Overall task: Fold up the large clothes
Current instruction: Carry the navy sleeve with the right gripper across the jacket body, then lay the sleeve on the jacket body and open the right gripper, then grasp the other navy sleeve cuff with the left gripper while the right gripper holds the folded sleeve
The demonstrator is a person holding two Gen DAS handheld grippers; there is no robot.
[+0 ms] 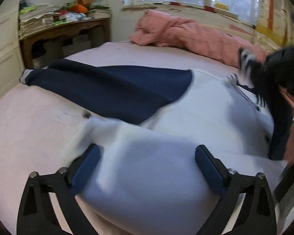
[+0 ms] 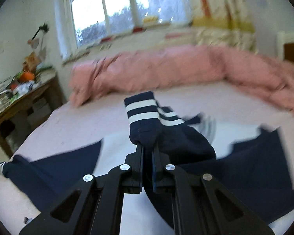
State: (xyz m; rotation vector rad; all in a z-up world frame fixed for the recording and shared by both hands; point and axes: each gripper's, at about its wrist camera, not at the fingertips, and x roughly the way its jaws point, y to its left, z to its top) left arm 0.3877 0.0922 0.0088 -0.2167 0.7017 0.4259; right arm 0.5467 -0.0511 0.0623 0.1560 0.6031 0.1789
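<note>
The white sweatshirt with navy sleeves (image 1: 186, 117) is lying spread on the pink bed (image 1: 29, 127); the right claw (image 2: 147, 146) is pinching its striped navy cuff (image 2: 141, 109), apparently to fold the sleeve inward; the left claw (image 1: 147, 168) is gaping wide over the hem, gripping nothing.

We look from both wrists low and close over the pale pink bed (image 1: 39, 129), each tilted down toward the window wall. Both views share the rumpled pink quilt (image 1: 186, 33) and, left of it, the cluttered wooden desk (image 2: 19, 101).

One sweatshirt (image 1: 166, 137), one duvet (image 1: 186, 33), two grippers
</note>
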